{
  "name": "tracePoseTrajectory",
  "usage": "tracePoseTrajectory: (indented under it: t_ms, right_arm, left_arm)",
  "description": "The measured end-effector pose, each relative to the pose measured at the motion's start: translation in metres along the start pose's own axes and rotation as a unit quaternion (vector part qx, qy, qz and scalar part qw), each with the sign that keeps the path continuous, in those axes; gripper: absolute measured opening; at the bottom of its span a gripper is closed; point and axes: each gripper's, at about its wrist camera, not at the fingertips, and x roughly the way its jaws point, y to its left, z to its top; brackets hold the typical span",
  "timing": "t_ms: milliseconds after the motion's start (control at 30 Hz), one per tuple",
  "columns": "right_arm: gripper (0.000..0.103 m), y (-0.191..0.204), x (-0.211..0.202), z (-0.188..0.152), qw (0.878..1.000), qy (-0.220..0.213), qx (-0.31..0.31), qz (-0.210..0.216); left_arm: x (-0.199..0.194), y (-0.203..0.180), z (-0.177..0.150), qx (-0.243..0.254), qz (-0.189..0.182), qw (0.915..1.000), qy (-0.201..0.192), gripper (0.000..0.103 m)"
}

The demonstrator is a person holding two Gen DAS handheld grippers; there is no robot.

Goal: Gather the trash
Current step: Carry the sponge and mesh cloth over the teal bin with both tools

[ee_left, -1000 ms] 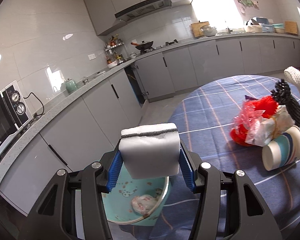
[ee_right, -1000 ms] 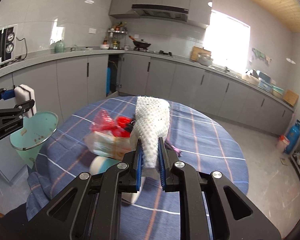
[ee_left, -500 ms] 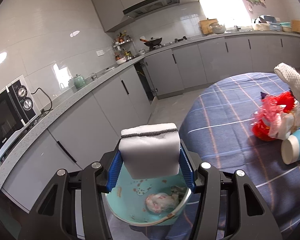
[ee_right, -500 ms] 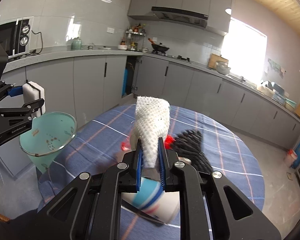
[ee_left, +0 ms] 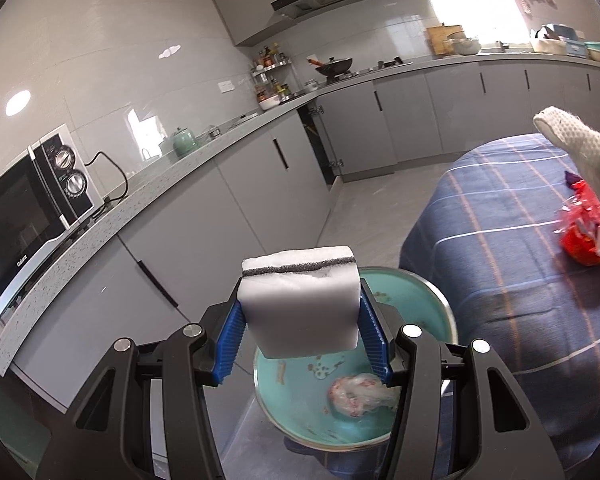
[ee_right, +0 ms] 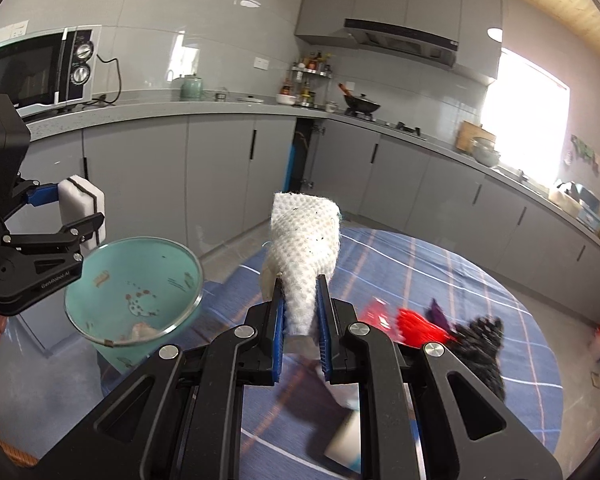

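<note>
My left gripper [ee_left: 302,332] is shut on a white sponge [ee_left: 300,300] with a grey stripe, held over a teal bin [ee_left: 408,292] with a metal rim; a crumpled wrapper [ee_left: 358,394] lies inside. In the right wrist view the same left gripper [ee_right: 76,212] and teal bin [ee_right: 136,280] sit at the left. My right gripper [ee_right: 302,316] is shut on a white foam net sleeve [ee_right: 306,248] above the round table [ee_right: 480,300] with its blue plaid cloth. Red plastic trash [ee_right: 416,326] and a black net piece [ee_right: 484,340] lie on the table.
A grey counter [ee_left: 180,164] with cabinets runs along the wall, with a microwave [ee_left: 24,208] at the left and a stove with a wok [ee_left: 334,66] further back. A paper cup [ee_right: 344,440] lies blurred on the table near my right gripper.
Both grippers have swung left, away from the trash pile and toward the bin. The bin now fills more of both views, and the red trash has slid to the right edge.
</note>
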Motion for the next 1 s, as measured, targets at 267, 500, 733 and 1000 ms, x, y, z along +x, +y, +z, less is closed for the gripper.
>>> tracePoseTrajectory:
  t_ms: [267, 500, 733, 1000]
  right_arm:
    - [0.015, 0.025, 0.016, 0.014, 1.000, -0.004, -0.010, 0.030]
    - [0.015, 0.042, 0.028, 0.020, 0.999, -0.003, -0.019, 0.049]
    - [0.015, 0.057, 0.040, 0.027, 0.998, -0.002, -0.025, 0.066]
    - [0.015, 0.074, 0.056, 0.031, 0.996, 0.003, -0.032, 0.084]
  left_arm:
    - [0.013, 0.024, -0.004, -0.011, 0.021, 0.9997, 0.012, 0.052]
    - [0.026, 0.037, -0.008, -0.015, 0.034, 0.9991, 0.023, 0.052]
    - [0.035, 0.045, -0.010, -0.018, 0.043, 0.9985, 0.029, 0.053]
    - [0.048, 0.058, -0.014, -0.022, 0.052, 0.9976, 0.040, 0.053]
